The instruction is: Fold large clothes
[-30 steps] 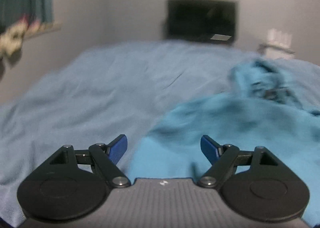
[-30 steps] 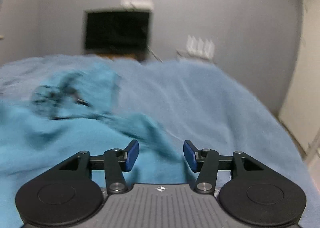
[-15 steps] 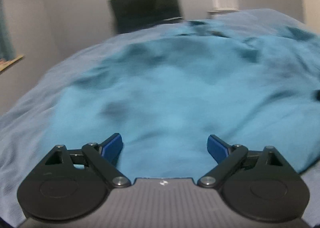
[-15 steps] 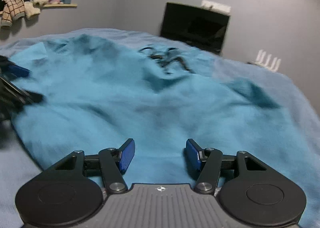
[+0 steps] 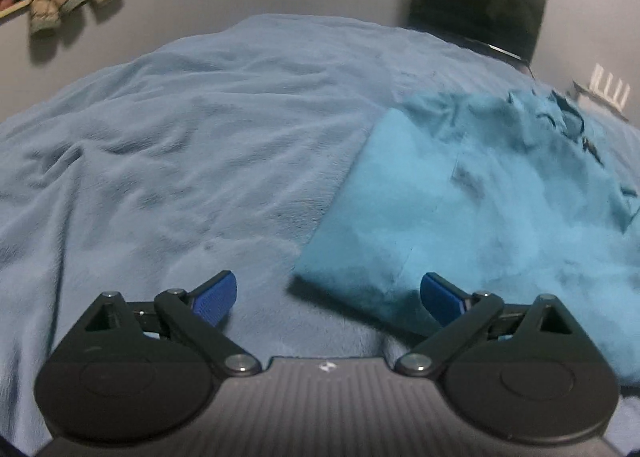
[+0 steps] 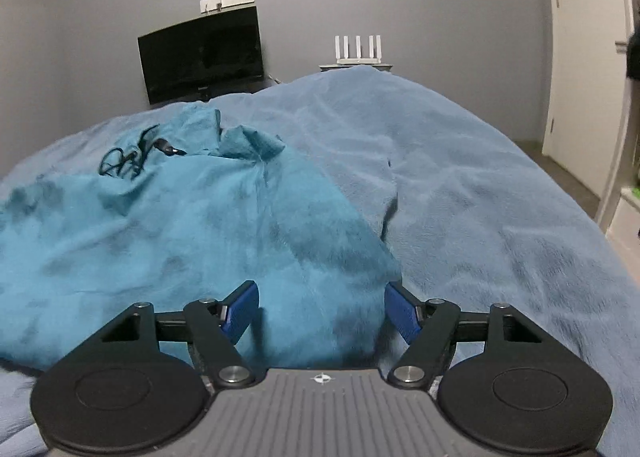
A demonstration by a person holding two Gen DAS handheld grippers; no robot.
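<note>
A blue blanket (image 5: 180, 161) covers the bed. The turquoise garment (image 5: 480, 209) lies right of centre, its long axis running near to far. My left gripper (image 5: 328, 293) gapes empty at its near-left corner; my right gripper (image 6: 320, 309), also released, straddles the near-right corner.

Dim, soft-focus — fisheye-curved edges

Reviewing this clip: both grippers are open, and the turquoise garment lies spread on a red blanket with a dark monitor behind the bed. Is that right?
Not quite. The blanket is blue, not red, as both wrist views show. The rest holds: the left gripper and right gripper are open, the turquoise garment lies spread on the blanket, and a dark monitor stands behind the bed.
</note>
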